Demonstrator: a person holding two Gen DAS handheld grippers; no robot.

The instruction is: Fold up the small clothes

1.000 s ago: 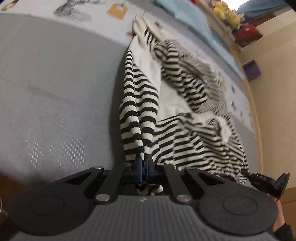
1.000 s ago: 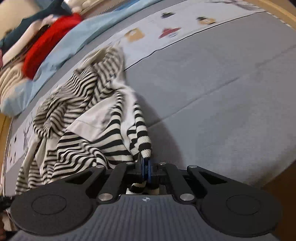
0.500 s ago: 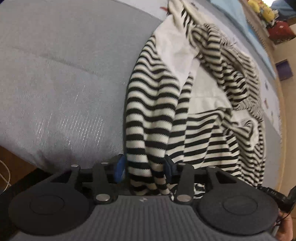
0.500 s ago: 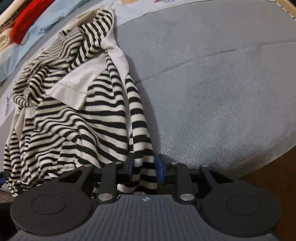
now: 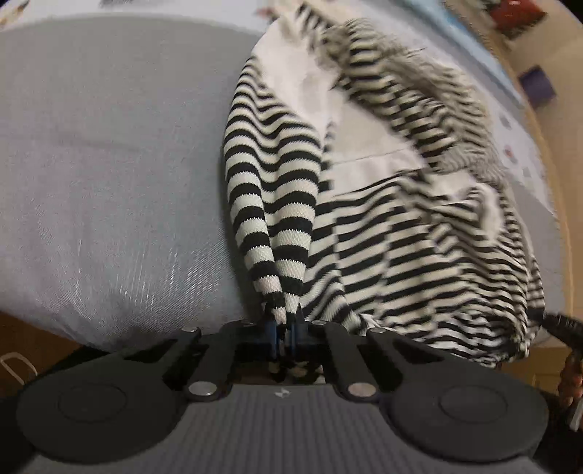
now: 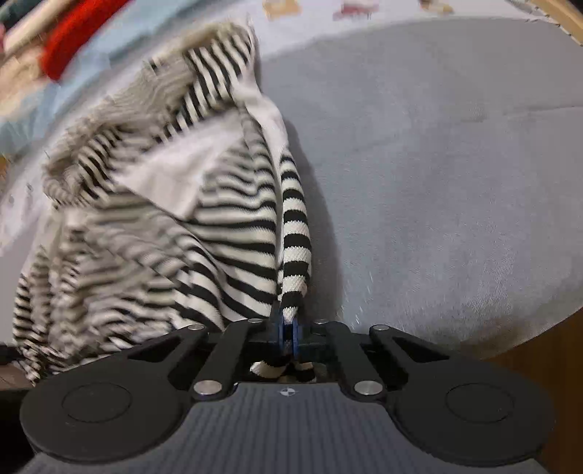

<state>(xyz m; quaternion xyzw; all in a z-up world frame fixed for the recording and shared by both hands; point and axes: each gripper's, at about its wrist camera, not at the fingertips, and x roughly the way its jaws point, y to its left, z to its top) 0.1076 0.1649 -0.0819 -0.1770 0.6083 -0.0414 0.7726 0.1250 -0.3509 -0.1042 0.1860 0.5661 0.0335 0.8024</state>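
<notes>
A black-and-white striped garment [image 5: 400, 226] with a plain white inner panel lies crumpled on a grey bed cover [image 5: 109, 164]. My left gripper [image 5: 283, 328] is shut on a bunched striped edge of it at the near left side. In the right wrist view the same striped garment [image 6: 175, 226] spreads to the left, and my right gripper [image 6: 288, 328] is shut on a narrow striped edge at its near right side. The cloth rises taut from both sets of jaws. The garment is blurred by motion in both views.
The grey bed cover [image 6: 437, 164] ends close in front of both grippers, with brown floor below. A patterned light sheet [image 6: 328, 11] and a red cloth [image 6: 76, 32] lie at the far side. A purple box [image 5: 537, 85] stands on the floor, far right.
Half a second ago both grippers stood open around the striped cloth. Both have shut on it again and are pulling it, and the garment is blurred.
</notes>
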